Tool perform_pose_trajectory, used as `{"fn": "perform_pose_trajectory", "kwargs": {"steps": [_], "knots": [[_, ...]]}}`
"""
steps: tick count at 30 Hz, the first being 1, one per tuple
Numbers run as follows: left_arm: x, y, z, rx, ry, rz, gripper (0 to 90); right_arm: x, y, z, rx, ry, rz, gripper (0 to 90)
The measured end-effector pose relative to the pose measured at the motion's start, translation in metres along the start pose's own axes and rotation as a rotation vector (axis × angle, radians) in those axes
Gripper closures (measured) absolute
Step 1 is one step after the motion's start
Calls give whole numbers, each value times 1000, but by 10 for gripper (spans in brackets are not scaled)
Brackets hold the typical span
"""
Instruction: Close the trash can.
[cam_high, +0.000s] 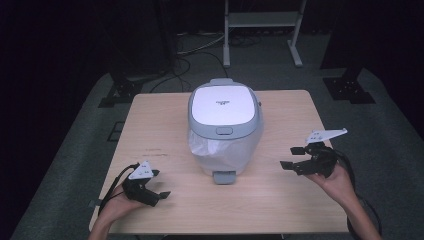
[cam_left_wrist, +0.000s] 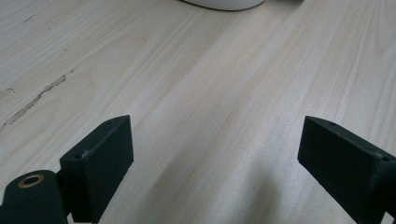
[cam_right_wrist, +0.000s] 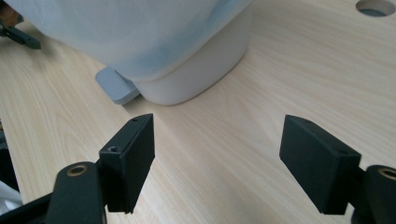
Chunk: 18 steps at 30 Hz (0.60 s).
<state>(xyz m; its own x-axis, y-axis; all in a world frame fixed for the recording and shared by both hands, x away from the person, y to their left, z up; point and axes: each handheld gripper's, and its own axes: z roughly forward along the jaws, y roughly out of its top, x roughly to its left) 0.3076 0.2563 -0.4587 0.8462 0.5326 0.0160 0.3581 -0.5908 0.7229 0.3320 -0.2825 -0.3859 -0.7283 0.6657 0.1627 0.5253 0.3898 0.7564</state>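
Pedal bin (cam_high: 225, 127) at worktop (cam_high: 280, 205) centre, lid closed; left tongs (cam_high: 156, 186) at 8 o'clock, right tongs (cam_high: 294, 158) at 4 o'clock, both apart, empty, flanking bin, seemingly ready for approach.

Table (cam_high: 280, 200): pale wood grain, matt, smooth; a dark scuff streak is seen in the left gripper view. Bin (cam_high: 225, 127): smooth plastic, white lid panel with slight sheen, grey rim. Liner bag (cam_high: 220, 152): thin translucent white plastic film, wrinkled. Pedal (cam_high: 224, 177): matt grey plastic. Floor (cam_high: 395, 165): rough grey carpet.
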Motion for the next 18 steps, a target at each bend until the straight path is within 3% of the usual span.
{"fn": "perform_pose_trajectory", "kwargs": {"steps": [18], "knots": [[0, 0, 0, 0, 2, 0, 94, 11, -34, 10, 40, -39, -10, 254]]}}
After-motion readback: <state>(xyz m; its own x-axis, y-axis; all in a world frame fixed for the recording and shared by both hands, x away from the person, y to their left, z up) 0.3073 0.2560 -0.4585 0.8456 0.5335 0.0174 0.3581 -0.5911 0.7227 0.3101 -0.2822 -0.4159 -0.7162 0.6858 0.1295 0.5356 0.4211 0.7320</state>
